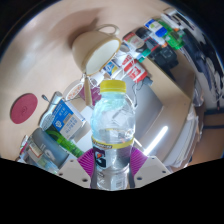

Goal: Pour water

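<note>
Item 1: clear plastic water bottle w/ yellow cap (pixel 112 128), upright, clamped in your tool (pixel 113 160), purple pads either side. Item 2: white ceramic cup (pixel 95 45), beyond on table (pixel 40 70), apparently tipped sideways.

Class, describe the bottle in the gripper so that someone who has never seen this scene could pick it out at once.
Start from the light wooden table and its white cup. Nearer than the cup, the gripper holds a clear plastic water bottle between its purple pads. Its yellow cap and see-through body set it apart from the colourful cartons beside it.
</note>
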Motion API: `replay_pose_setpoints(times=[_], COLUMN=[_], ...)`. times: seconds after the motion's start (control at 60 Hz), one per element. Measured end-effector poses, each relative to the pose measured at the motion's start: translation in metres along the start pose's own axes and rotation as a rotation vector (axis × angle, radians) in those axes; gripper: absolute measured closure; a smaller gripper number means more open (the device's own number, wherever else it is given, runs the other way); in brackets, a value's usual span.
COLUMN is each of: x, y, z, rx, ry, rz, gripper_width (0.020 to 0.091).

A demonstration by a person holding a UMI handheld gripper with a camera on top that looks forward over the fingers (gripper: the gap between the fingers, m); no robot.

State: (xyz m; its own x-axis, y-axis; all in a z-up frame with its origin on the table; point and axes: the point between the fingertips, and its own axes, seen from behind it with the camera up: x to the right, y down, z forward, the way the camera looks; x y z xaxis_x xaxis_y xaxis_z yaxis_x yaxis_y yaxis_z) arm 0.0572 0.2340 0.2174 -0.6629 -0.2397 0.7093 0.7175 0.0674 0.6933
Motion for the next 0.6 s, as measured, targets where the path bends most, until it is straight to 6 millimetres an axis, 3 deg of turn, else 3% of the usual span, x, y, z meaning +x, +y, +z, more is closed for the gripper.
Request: replay_pose_setpoints(times=[0.217,0.4,0.517,0.6], x=[0.011,0.012,0.024,0.035], y=[-0.025,-0.024,-0.013,0.007], z=[0.008,0.01,0.01,0.011], rx=[0.024,0.028,0.014,-0.024], ry=[0.017,0.003,0.021,0.017], rz=[-0.176,-0.179,-0.09,0.155], gripper_width=[0.0666,0.0666,0.0667,0.0667])
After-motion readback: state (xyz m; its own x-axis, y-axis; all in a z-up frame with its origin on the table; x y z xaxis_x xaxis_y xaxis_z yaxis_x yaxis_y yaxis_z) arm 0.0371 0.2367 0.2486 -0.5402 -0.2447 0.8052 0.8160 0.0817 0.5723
